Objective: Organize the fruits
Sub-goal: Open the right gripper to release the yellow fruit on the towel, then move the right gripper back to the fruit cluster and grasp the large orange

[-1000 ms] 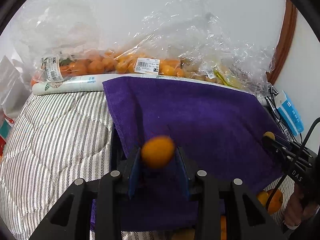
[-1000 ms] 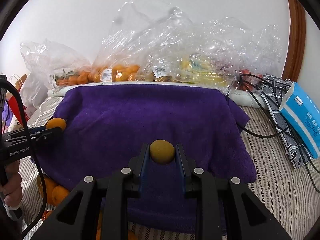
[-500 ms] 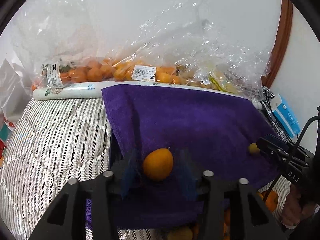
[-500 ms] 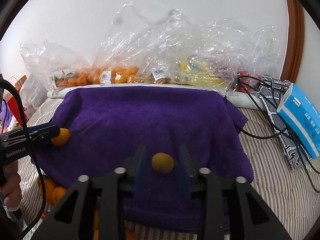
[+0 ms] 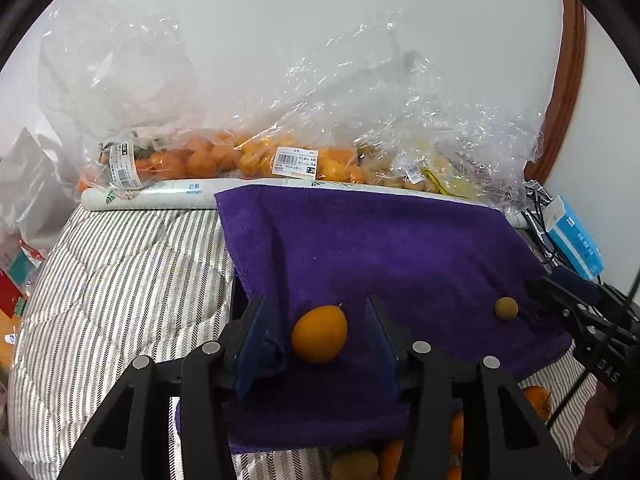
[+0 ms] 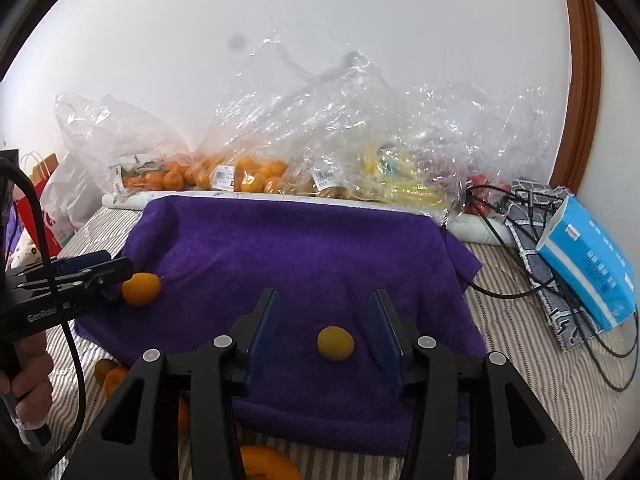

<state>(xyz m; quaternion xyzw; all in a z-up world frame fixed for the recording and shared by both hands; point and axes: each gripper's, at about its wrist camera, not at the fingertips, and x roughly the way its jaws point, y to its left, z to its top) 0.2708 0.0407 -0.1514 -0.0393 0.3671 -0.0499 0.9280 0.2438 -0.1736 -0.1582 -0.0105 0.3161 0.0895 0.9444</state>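
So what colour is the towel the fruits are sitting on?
Purple. The towel shows best in the right wrist view.

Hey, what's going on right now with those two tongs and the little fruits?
Both tongs open: left tongs, right tongs. Orange fruit and yellowish fruit lie loose on the purple towel, each between its fingers. Nothing blocking.

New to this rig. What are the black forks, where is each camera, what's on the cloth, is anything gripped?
The black forks are handheld two-finger grippers, one per hand, each with a fisheye camera looking along its fingers. In the left wrist view, the left gripper is open around an orange fruit lying on the purple towel. In the right wrist view, the right gripper is open around a smaller yellowish fruit. Nothing is gripped. Bagged fruit lines the wall behind.
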